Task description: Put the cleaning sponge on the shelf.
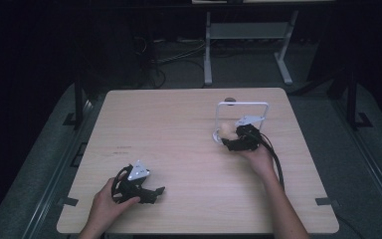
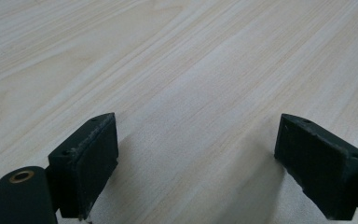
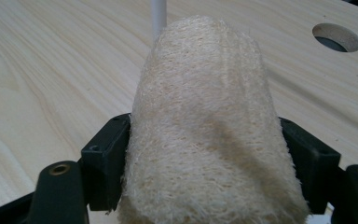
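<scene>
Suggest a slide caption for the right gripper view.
Right hand-held gripper clamps a beige loofah sponge above the wooden table.

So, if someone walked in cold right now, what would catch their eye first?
Probably the pale loofah sponge clamped between the right gripper's jaws, beside the white wire stand on the table's far right. After that, the left gripper low at the near left, jaws wide apart over bare wooden table.

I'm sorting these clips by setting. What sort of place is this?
Probably a lab or recording workspace: a bare wooden table in a dark room, loose cables on the floor behind it, and hand-held grippers, the right gripper clamping a loofah.
</scene>
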Available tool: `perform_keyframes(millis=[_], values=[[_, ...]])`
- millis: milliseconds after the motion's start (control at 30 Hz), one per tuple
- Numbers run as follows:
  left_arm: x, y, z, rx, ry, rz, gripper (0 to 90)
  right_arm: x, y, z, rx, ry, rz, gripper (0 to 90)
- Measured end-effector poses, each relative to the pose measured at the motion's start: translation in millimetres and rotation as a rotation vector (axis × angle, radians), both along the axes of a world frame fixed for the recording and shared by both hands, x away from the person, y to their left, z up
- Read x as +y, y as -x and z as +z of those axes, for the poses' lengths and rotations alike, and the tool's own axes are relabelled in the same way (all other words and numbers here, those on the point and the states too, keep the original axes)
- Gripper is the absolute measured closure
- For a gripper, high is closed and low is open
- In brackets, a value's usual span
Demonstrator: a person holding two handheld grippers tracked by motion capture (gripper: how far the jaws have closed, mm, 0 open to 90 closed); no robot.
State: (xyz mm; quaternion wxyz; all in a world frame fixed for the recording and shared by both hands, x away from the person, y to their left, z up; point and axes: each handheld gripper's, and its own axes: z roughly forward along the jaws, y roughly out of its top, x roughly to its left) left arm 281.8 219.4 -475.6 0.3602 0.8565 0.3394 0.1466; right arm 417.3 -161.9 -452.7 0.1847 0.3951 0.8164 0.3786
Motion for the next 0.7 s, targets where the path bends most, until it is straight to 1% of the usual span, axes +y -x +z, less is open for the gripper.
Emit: perform_keyframes(millis=[167, 433, 700], values=[[0.0, 0.0, 0.0, 0.0, 0.0, 0.0, 12.8, 2.4, -2.4, -6.0, 0.009, 0.02, -0.002, 26.5], [0.0, 0.0, 0.0, 0.0, 0.0, 0.0, 12.8, 2.1, -4.6, -9.4, 0.011, 0.023, -0.006, 26.3], [0.0, 0.0, 0.0, 0.0, 0.0, 0.0, 12.8, 2.9, -5.9, -12.9, 0.025, 0.024, -0.009, 26.1]])
